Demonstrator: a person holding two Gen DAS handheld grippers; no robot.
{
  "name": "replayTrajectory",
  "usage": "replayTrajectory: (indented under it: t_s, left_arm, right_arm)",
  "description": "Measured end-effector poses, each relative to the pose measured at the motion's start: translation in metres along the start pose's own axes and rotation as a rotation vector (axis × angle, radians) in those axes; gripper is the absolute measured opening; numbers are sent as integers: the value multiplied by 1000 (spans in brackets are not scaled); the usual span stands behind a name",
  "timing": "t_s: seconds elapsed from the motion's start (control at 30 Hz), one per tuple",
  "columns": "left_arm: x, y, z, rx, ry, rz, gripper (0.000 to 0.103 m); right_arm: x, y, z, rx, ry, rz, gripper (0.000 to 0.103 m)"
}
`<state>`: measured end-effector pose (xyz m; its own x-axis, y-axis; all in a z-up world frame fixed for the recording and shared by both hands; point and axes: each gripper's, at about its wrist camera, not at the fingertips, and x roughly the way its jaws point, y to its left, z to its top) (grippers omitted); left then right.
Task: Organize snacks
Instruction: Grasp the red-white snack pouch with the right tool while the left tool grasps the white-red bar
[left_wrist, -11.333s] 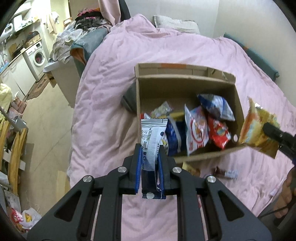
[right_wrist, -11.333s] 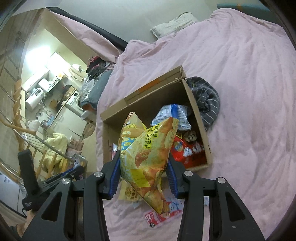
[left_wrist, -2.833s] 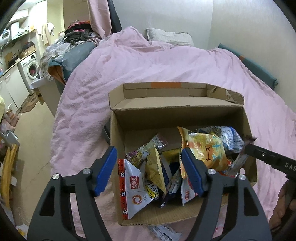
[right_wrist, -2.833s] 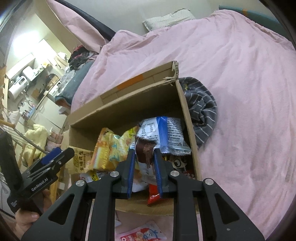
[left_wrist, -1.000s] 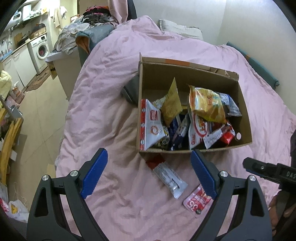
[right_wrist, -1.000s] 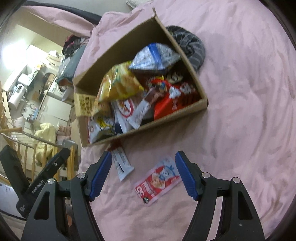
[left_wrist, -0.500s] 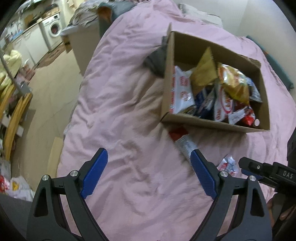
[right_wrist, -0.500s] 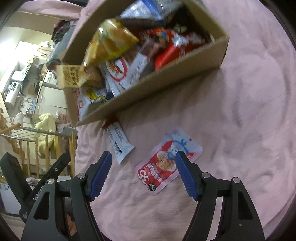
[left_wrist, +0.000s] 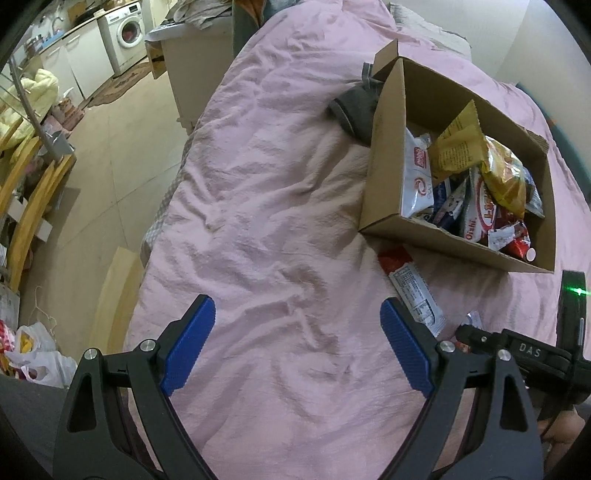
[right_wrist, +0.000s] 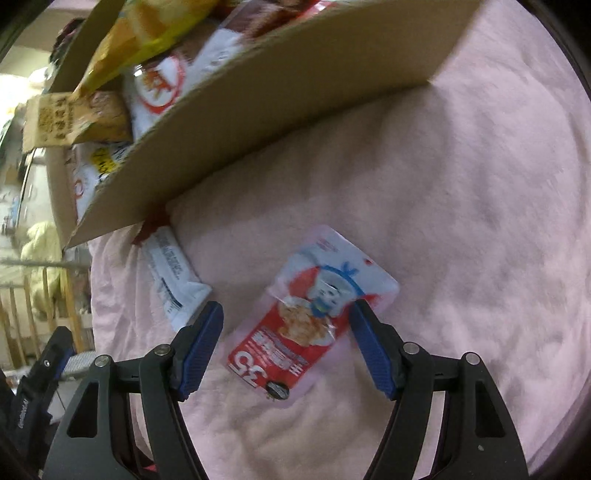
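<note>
Hovering over wrinkled pink duvet (left_wrist: 266, 206): left gripper (left_wrist: 297, 339) spread, empty; right gripper (right_wrist: 286, 334) spread, straddling red-white pouch (right_wrist: 314, 314). Washing machine (left_wrist: 127, 31) beyond tiled floor (left_wrist: 110, 147).

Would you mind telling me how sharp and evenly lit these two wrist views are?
Left wrist view: sharp, evenly lit; fisheye bends the brown cardboard box and pink bedspread; a green flare sits at the right edge. Right wrist view: motion-blurred, especially the box and its snack bags; the red-and-white snack pouch between the open right gripper fingers is soft but recognisable; corners vignette dark.
</note>
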<state>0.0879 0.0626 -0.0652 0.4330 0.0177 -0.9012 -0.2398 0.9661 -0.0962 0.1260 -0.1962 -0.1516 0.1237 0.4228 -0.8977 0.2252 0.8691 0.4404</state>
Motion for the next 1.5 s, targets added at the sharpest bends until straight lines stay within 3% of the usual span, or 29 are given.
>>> replayTrajectory:
  t_s: [0.13, 0.23, 0.27, 0.33, 0.37, 0.5, 0.63, 0.67, 0.7, 0.87, 1.13, 1.3, 1.5]
  left_arm:
    - [1, -4, 1, 4, -1, -9, 89]
    - [1, -12, 1, 21, 0, -15, 89]
    - [1, -16, 1, 33, -4, -15, 89]
    - [0, -20, 1, 46, -11, -11, 89]
    - [-1, -21, 1, 49, -14, -11, 89]
    - [0, -24, 3, 27, -4, -34, 89]
    - [1, -34, 4, 33, -1, -46, 89]
    - [1, -38, 5, 35, -1, -51, 89]
    - [1, -39, 5, 33, 0, -58, 89]
    - [5, -49, 7, 30, 20, -74, 89]
    - [40, -63, 7, -8, 116, -80, 89]
    - [51, -91, 4, 28, 87, -49, 88]
    - [81, -117, 2, 14, 147, -8, 71]
  right_arm:
    - [5, -9, -5, 68, 28, -8, 76]
    - [16, -2, -2, 80, 14, -27, 91]
    - [20, 3, -1, 66, 10, -38, 100]
    - [26, 17, -3, 17, -11, -86, 103]
    - [25, 21, -7, -3, -39, -104, 102]
    - [18, 27, -18, -98, -100, -196, 65]
    - [8, 17, -21, -130, -108, -165, 52]
    - [4, 15, -22, -136, -111, -146, 39]
    - [-2, 12, -24, -137, -113, -115, 37]
    - [-31, 6, -32, -179, -149, 13, 37]
    - [-67, -5, -32, -208, -220, 37, 37]
    - [-74, -24, -22, -176, -234, 56, 37]
    - [-79, -27, -18, -151, -261, 73, 37]
